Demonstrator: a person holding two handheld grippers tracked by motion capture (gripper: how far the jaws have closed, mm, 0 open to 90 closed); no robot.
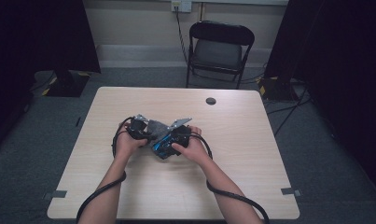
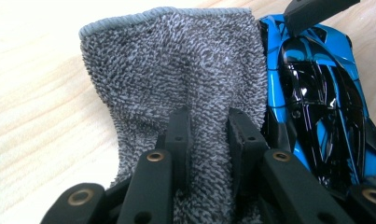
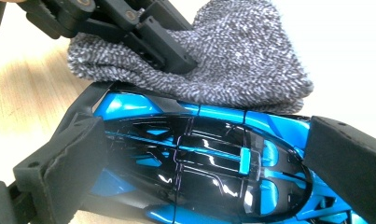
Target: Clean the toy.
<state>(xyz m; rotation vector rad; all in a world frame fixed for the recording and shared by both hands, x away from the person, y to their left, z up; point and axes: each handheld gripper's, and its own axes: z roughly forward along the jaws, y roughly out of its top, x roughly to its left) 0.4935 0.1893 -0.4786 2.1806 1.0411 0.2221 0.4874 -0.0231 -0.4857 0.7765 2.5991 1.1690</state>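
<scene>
A grey terry cloth is pinched between the jaws of my left gripper, which is shut on it. The cloth lies against the side of a blue and black toy car. My right gripper is shut on that toy car, one pad at each end of its body. In the right gripper view the cloth rests on the car's far side, with the left gripper's fingers on it. From above, both grippers meet at the table's middle, the left gripper beside the right gripper, with the car and cloth between them.
The light wooden table has a round dark grommet near its far edge. A black folding chair stands behind the table. Cables trail from both grippers along the person's forearms.
</scene>
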